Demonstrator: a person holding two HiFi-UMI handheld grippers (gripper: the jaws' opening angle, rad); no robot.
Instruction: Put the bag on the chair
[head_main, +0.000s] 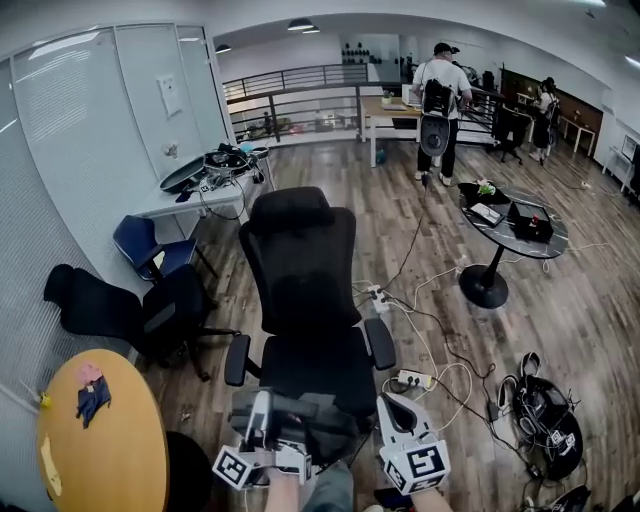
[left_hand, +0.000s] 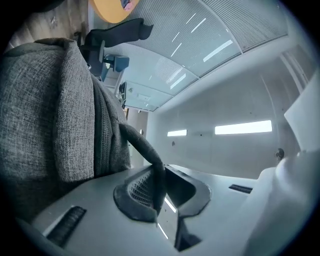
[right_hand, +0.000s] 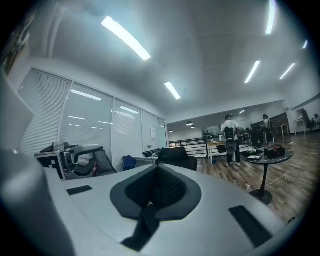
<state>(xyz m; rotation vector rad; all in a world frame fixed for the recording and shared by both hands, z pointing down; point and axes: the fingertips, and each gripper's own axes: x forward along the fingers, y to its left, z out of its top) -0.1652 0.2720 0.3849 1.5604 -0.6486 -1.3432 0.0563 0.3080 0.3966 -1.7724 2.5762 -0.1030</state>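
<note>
Head view shows the grey bag (head_main: 300, 418) low in the frame, hanging between the two grippers at the front edge of the black office chair (head_main: 300, 290). Whether it touches the seat cannot be told, and nothing of its inside shows.

In the left gripper view the grey fabric (left_hand: 50, 110) fills the left side. A dark strap (left_hand: 150, 160) curves from it down into the left gripper (left_hand: 156, 200), whose jaws are pressed together on it. The right gripper (right_hand: 157, 192) likewise has its jaws closed on a dark strap end (right_hand: 144, 225), which dangles below the pads.

Around the chair, a yellow round table (head_main: 120, 460) at lower left carries a small pink and blue cloth bundle (head_main: 90, 390). A black chair (head_main: 120, 310) and a blue chair (head_main: 150, 245) stand along the glass wall, beside a white desk (head_main: 165, 205) heaped with cables. To the right, a dark round table (head_main: 490, 232) holds a black box (head_main: 530, 222) and a few smaller things. Cords and a power strip (head_main: 415, 380) trail over the wooden floor, and a person (head_main: 438, 105) stands well off at the back.
</note>
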